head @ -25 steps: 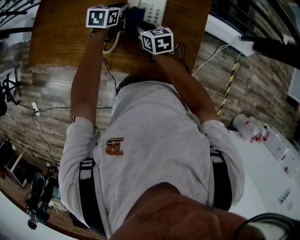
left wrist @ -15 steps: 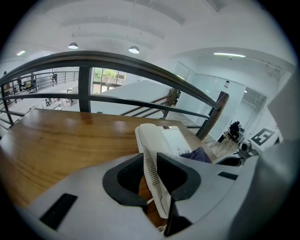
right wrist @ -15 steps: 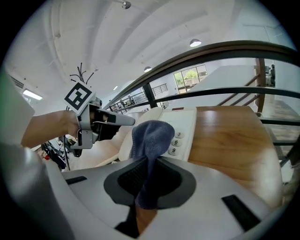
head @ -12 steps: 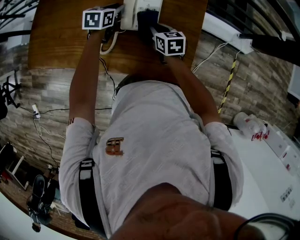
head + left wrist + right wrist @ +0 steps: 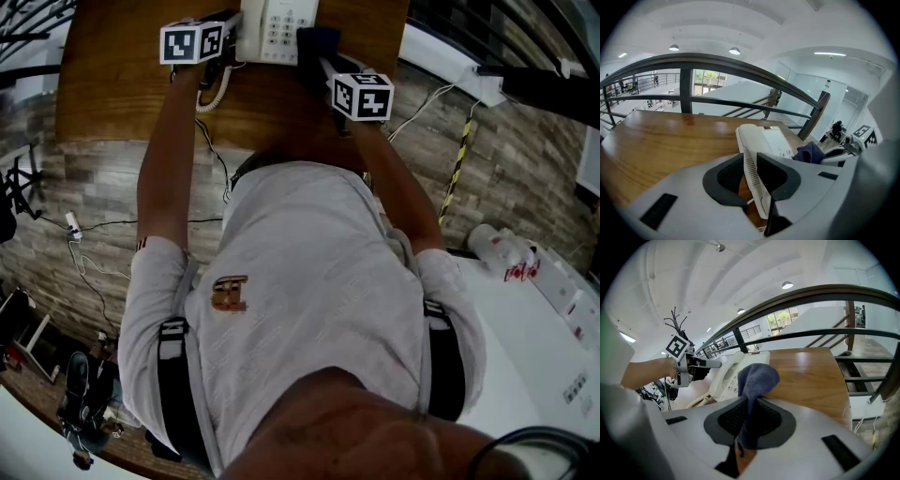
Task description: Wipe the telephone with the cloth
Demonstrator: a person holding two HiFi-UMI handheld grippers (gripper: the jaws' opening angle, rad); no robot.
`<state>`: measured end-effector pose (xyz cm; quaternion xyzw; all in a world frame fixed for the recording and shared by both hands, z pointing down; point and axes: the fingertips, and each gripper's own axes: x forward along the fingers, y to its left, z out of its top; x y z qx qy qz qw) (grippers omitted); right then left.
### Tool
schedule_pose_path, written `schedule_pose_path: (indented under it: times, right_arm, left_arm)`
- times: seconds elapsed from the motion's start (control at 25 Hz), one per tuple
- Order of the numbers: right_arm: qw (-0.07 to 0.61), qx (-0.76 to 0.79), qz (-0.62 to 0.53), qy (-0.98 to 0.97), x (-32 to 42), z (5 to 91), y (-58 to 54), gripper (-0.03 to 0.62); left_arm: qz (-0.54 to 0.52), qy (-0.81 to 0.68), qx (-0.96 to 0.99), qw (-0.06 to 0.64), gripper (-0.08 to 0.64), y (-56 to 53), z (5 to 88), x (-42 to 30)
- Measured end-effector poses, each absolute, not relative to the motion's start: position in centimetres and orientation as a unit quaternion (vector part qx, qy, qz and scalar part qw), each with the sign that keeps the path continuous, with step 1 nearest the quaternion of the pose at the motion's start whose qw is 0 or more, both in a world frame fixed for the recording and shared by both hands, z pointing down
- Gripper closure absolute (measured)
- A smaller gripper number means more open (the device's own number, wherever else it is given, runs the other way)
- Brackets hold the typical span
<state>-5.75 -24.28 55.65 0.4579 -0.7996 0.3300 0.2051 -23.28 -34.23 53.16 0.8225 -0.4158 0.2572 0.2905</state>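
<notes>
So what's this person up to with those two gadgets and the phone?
A person is cleaning a white desk telephone on a wooden table, using hand-held tongs instead of fingers. The left tongs are clamped on the phone's handset side, steadying it. The right tongs grip a dark blue cloth, bunched up and held at the phone's right edge. Whether it touches the phone can't be told.

Head view: the telephone sits on the table at top centre of the frame. My left gripper has its jaws on either side of the telephone's left edge. My right gripper stands to the telephone's right, with the cloth between its jaws. The cord lies on the table just below my left gripper.
</notes>
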Motion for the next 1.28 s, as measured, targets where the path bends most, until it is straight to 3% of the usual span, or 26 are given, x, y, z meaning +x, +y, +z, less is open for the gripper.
schedule_pose_path:
  times: [0.48, 0.92, 1.28]
  right_arm:
    - [0.152, 0.437, 0.255, -0.849, -5.6, 47.6, -26.7, 0.532]
    - [0.083, 0.396, 0.159, -0.9, -7.0, 38.2, -29.0, 0.532]
    - [0.002, 0.353, 0.081, -0.932, -8.8, 31.3, -26.1, 0.532]
  left_arm:
    - [0.23, -0.455, 0.825, 0.243, 0.469, -33.6, 49.2, -22.5]
    - [0.079, -0.461, 0.867, 0.173, 0.495, -31.8, 38.4, -19.1]
    - [-0.029, -0.432, 0.9, 0.056, 0.527, -28.2, 29.5, -16.4]
